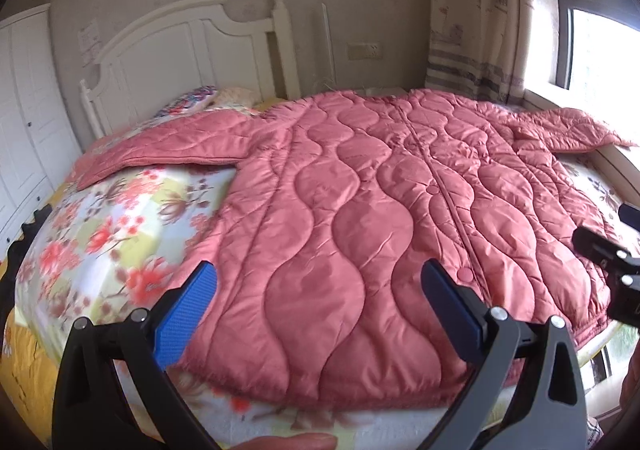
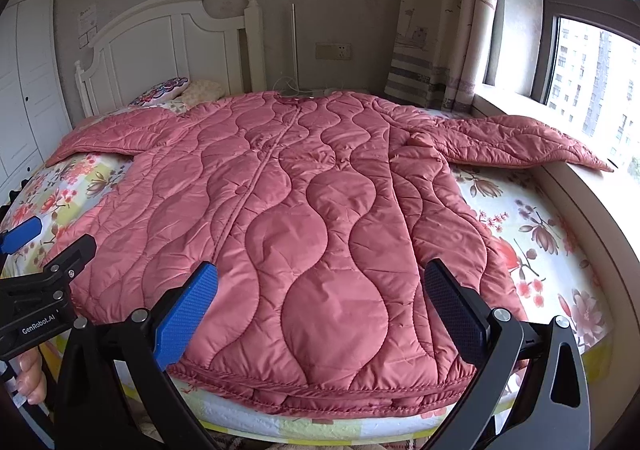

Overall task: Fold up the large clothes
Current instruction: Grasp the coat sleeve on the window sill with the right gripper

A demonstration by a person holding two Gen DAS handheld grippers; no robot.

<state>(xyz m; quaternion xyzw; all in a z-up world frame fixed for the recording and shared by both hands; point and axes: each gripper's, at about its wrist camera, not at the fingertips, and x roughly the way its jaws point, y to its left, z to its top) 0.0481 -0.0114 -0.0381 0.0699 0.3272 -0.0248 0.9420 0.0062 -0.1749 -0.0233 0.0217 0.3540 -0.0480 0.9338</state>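
**Pink quilted coat spread flat on the bed, both grippers empty above its hem**

Left wrist view: The pink quilted coat (image 1: pixel 360 218) lies front-up and fully spread on the floral bedsheet (image 1: pixel 116 218), its collar toward the white headboard (image 1: pixel 180 46) and its hem at the near edge of the bed. One sleeve stretches out to the left across the sheet; the other reaches right onto the window ledge (image 1: pixel 560 102). The snap placket runs down the middle of the coat. The left gripper (image 1: pixel 316 302) hovers over the hem with its blue-padded fingers (image 1: pixel 188 314) wide apart and nothing between them. At the right edge, part of the right gripper (image 1: pixel 608 254) shows; its finger spacing cannot be judged from here.

Right wrist view: The right gripper (image 2: pixel 320 302) hangs above the coat's lower right portion, fingers (image 2: pixel 188 318) spread wide, gripping nothing. The coat's right sleeve (image 2: pixel 520 142) rests along the ledge beneath the window (image 2: pixel 592 62). A patterned pillow (image 2: pixel 164 90) sits by the headboard, beyond the coat's left shoulder. At the left edge, the left gripper's black body and one blue pad appear above the sheet.
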